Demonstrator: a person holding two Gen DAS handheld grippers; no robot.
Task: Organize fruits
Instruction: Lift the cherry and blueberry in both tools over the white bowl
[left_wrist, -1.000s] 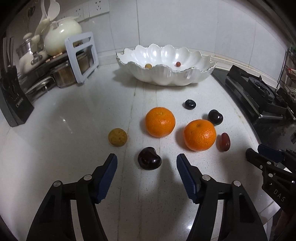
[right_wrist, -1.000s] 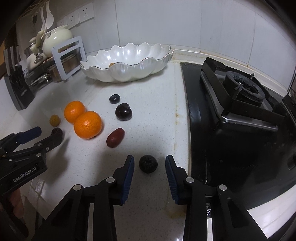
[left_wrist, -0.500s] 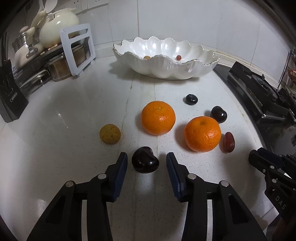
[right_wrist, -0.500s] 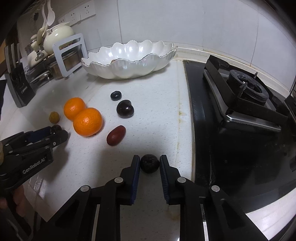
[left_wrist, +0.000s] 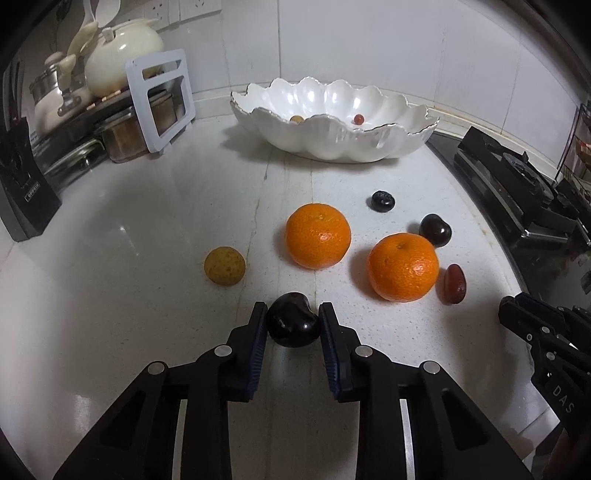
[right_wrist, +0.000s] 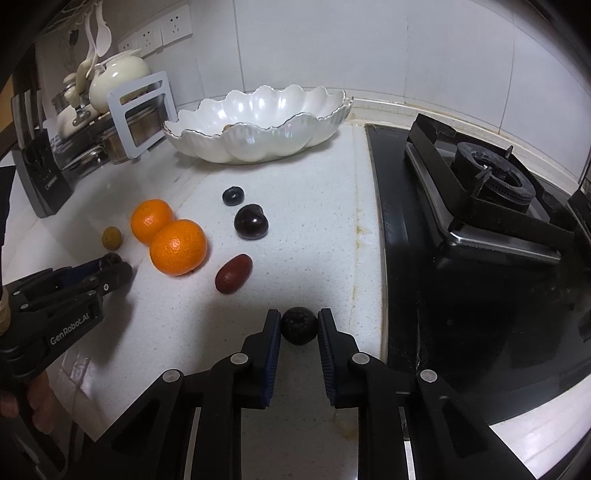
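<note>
Left hand-held gripper is clamped on a dark cherry at lower centre, on the worktop; right hand-held gripper pinches a dark round fruit. Both are smooth and rounded, so either could squirt free when lifted toward the white bowl.
</note>
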